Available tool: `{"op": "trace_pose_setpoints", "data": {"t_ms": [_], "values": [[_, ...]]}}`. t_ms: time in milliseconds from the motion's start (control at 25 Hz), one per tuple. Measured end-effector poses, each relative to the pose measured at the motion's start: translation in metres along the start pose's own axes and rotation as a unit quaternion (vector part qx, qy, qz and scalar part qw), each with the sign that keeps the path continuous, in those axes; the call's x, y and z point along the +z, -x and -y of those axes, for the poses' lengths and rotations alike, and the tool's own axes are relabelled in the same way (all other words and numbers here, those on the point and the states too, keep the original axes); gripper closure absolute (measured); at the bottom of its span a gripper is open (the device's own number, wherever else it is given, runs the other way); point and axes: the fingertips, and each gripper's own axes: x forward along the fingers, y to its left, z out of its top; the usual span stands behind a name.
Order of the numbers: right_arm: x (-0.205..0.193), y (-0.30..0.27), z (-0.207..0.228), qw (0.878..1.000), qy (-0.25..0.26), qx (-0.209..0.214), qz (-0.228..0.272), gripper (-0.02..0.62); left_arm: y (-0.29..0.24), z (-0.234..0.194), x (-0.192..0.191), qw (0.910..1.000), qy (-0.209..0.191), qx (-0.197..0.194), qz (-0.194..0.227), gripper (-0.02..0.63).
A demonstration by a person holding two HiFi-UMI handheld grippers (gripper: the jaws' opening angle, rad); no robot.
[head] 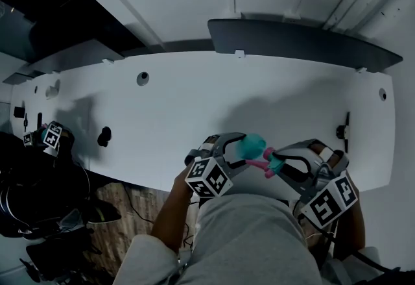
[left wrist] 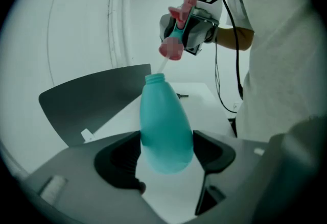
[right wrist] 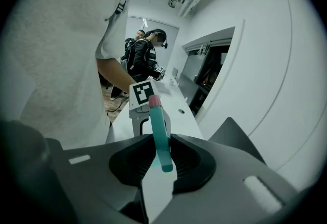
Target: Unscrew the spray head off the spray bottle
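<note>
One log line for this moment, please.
left tool: shut on bottle | right tool: shut on spray head | status: spray head off, held above bottle

Teal spray bottle (left wrist: 166, 131); spray head (left wrist: 176, 29) pink with a teal body; white table (head: 194, 115), dark grey panel (head: 298, 43) along its far edge; left gripper (head: 241, 147) and right gripper (head: 280, 163) grey with black pads (left wrist: 120, 154), their cubes (head: 209, 178) patterned in black-and-white squares
</note>
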Motion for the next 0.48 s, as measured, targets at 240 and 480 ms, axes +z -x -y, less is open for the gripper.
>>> {"op": "trace_pose_setpoints", "data": {"t_ms": [240, 480], "values": [[0.0, 0.023, 0.011, 0.999, -0.025, -0.023, 0.009, 0.505, -0.01, -0.009, -0.011, 0.9952, 0.04, 0.084, 0.031, 0.288], [0.005, 0.05, 0.028, 0.996, -0.052, -0.071, 0.031, 0.505, -0.005, -0.028, -0.018, 0.9834, 0.065, 0.165, 0.038, 0.288]]}}
